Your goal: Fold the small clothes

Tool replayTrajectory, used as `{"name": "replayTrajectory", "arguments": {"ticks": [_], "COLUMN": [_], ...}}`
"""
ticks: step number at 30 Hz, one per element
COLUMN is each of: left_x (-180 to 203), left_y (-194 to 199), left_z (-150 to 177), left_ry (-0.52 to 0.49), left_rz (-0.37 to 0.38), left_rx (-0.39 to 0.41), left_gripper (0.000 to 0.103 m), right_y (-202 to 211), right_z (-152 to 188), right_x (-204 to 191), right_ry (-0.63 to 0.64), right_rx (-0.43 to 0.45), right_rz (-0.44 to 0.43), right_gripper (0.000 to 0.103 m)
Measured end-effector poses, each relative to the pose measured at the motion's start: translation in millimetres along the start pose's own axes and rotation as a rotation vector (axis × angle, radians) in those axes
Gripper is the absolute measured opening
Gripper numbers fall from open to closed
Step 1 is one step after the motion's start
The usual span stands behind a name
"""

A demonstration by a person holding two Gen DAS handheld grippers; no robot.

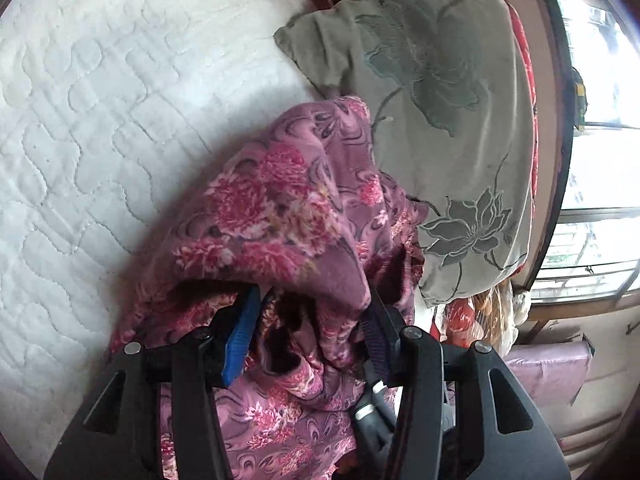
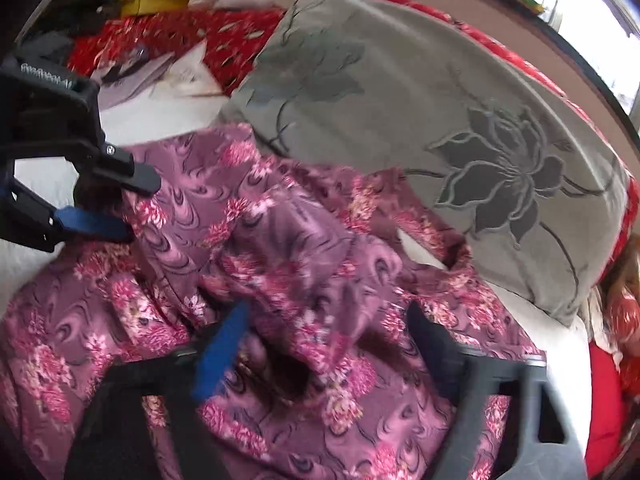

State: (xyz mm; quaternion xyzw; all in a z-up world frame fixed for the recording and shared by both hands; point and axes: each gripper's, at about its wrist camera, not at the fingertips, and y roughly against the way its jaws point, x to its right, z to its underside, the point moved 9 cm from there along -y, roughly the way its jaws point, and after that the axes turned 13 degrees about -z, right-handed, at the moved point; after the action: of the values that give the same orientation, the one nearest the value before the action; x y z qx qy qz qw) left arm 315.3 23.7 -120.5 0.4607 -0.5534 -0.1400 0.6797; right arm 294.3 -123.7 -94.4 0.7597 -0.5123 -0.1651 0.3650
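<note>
Both tools stand half open over the purple flowered garment (image 2: 288,240) – left tool (image 1: 308,320), right tool (image 2: 320,340) – cloth bunched between each, grip unclear; lettering on the left tool unreadable.

The garment (image 2: 304,264) is heaped on the mattress (image 1: 100,120), just before and touching the pillow (image 2: 440,120). The bedspread (image 2: 168,36) is spread behind the pillow.

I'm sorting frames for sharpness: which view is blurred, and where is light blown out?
Left wrist view: sharp; window at the right overexposed, fisheye bending its frame. Right wrist view: motion-smeared, worst on the right gripper and the purple-pink floral fleece garment; the grey flower-embroidered pillow softer; upper-right corner glares white.
</note>
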Motion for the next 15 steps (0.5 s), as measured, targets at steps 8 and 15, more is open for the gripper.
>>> {"name": "replayTrajectory", "arguments": {"ticks": [8,15], "left_x": [-6.8,-9.4], "left_y": [-1.0,-11.8], "left_z": [9.5,26.3], "left_ry": [-0.003,-0.005], "left_rz": [-0.004,-0.016], "left_rx": [-0.014,-0.045], "left_gripper": [0.048,0.047], "right_y": [53.2,69.4], "right_z": [33.5,131.3], "right_x": [89.8,165.3], "right_ry": [-0.467,-0.918], "right_rx": [0.135,0.127], "right_rz": [-0.176,-0.238], "right_gripper": [0.014,0.025]}}
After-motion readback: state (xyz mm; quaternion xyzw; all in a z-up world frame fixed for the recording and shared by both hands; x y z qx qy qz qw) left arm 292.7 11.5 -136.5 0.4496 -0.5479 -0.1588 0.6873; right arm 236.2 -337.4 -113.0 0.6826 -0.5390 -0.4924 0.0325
